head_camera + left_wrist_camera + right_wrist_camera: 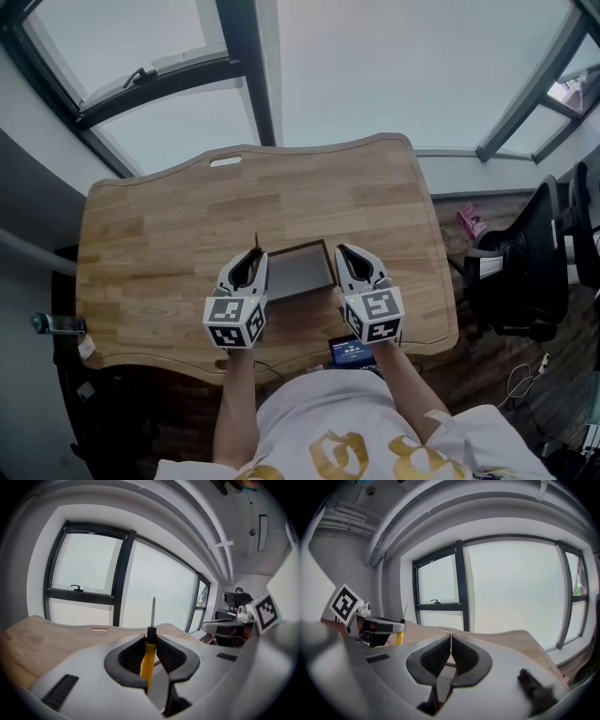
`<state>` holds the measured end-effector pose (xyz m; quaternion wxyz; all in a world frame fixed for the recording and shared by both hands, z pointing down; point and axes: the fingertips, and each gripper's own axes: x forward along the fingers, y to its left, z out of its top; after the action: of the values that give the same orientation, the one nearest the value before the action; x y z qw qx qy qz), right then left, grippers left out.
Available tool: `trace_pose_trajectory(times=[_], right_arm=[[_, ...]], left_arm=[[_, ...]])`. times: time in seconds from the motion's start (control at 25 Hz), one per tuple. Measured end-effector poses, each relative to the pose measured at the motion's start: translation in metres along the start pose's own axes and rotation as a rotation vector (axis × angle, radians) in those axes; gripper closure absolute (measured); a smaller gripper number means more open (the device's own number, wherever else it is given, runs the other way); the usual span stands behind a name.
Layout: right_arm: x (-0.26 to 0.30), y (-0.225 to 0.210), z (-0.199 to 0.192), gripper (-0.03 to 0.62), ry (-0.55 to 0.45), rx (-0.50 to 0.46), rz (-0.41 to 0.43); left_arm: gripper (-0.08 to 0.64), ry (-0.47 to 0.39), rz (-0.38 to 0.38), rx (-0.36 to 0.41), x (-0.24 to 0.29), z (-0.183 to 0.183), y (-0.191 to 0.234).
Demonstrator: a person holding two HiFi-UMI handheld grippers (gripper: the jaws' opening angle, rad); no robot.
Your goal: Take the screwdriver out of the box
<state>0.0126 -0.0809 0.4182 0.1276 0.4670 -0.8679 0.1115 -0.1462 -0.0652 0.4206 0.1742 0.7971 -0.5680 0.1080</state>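
Glass panes in dark frames [375,66] fill the wall beyond a pale wooden table [281,197] with a wavy edge and a slot handle cut near its far side. A black office chair [525,262] stands off the table's right end. The person [347,431], in a white top with gold print, stands at the near edge with both forearms stretched out over the wood.

On the table lies the box [300,274], a shallow dark-rimmed tray with a grey inside, and the two grippers flank it. The right gripper [451,637] is at the box's right edge; its ribbed pads meet at the tips with nothing between them.

The left gripper [151,637] is at the box's left edge and has its jaws part-way closed on the screwdriver [148,660]. The pads press on the yellow handle from both sides (the black collar sits just at the jaw tips), and the thin metal shaft stands up past them toward the window. From the right gripper view, the same yellow handle shows below the left gripper's body, above the table
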Motion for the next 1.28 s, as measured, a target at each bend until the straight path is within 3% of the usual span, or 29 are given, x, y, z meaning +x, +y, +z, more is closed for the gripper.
trace_pose_trajectory(times=[0.32,1.28], right_arm=[[-0.002,0.009,0.005,0.56,-0.022,-0.021,0.003],[0.001,0.002,0.003,0.561,-0.023,-0.028,0.005]], left_arm=[[0.482,-0.04,0.045,0.06,-0.011,0.007,0.003],[0.482,-0.026,0.063,0.023,-0.011,-0.002,0.012]])
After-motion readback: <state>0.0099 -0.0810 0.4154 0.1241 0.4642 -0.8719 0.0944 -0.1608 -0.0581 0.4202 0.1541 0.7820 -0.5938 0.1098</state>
